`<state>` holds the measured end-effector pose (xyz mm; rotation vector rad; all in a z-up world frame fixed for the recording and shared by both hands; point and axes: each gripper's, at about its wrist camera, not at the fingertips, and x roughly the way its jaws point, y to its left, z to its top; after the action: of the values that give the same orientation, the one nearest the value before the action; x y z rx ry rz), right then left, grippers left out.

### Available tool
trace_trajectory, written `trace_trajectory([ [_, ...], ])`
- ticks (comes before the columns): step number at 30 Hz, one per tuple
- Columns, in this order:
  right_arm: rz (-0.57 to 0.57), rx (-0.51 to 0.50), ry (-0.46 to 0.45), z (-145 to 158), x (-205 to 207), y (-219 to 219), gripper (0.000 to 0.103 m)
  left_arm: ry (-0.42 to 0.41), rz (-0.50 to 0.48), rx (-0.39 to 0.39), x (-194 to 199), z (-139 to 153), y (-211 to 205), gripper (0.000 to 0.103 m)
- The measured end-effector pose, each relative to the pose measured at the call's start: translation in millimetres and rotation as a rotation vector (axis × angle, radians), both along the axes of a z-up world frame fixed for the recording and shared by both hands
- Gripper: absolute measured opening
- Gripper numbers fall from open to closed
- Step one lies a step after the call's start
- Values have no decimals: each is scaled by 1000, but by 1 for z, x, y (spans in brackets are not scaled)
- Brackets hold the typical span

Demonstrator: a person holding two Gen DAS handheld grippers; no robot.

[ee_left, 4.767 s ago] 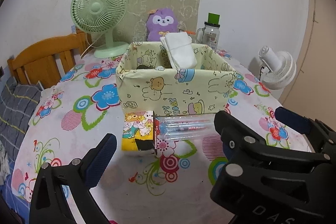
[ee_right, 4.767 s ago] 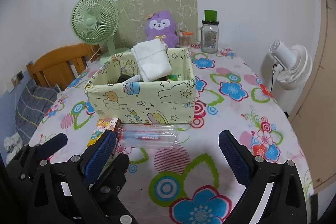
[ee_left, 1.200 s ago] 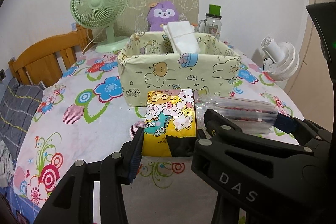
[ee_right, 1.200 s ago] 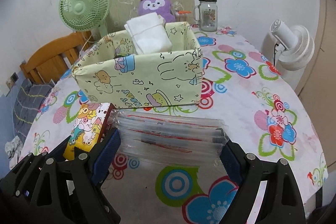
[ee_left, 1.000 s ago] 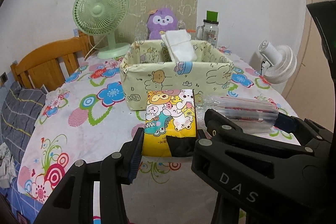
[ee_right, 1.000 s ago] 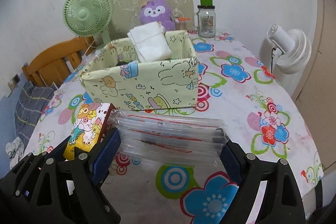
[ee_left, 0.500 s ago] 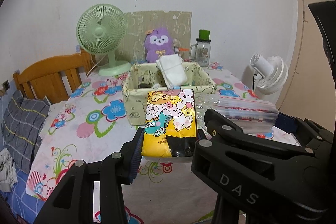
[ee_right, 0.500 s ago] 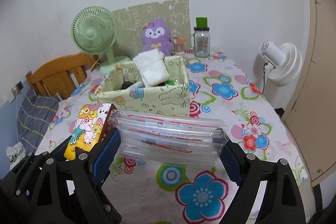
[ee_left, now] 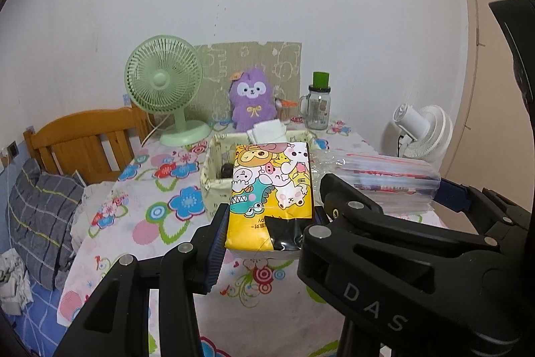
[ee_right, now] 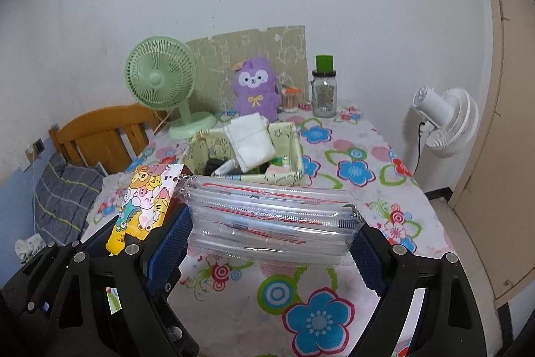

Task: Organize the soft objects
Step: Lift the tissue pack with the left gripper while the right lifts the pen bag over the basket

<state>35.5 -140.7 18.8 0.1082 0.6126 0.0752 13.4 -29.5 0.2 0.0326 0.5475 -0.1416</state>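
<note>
Yellow pack: the cartoon-printed tissue pack [ee_left: 271, 186] is being carried clear of the bench [ee_left: 140, 209], where a second ago it was hanging much closer to the flowered cloth; the fabric box [ee_left: 209, 176] is now sitting lower and smaller behind it, at about 12 o'clock.
Left tongs: the left tongs [ee_left: 267, 223] are clamping the pack by its two long sides, near its lower end.
Clear pack: the transparent bundle with red lines [ee_right: 271, 216] is riding up alongside, at 3 o'clock of the yellow pack in the left wrist view.
Right tongs: the right tongs [ee_right: 267, 243] are spread wide and pressing on both short ends of the clear bundle.
Meaning: both soft things are lifted together, so the carry toward the box looks to be under way; neither is over its opening yet.
Box contents: folded white cloth [ee_right: 250, 139] is sticking out above the rim, with small dark items beside it, leaving limited room.
Look: the yellow pack is glossy, plump, with a black patch at its near end; the clear bundle is crinkly and bowing slightly.
</note>
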Motion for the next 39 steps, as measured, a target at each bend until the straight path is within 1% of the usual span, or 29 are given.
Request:
trace_trajectory([
  [6,-7,-9,-11,10,5,-1,90,-10,-9,-3,5,8,-2,49],
  [14,-6,-7,-17,16,22,-3,90,-14,-11,2,24,15,-3,49],
  [22,2,-10,-14,21,55,1,90,-12,-3,1,52,18,0,50],
  [39,-12,-28,15,12,127,4,90,17,-19,-31,122,9,5,50],
])
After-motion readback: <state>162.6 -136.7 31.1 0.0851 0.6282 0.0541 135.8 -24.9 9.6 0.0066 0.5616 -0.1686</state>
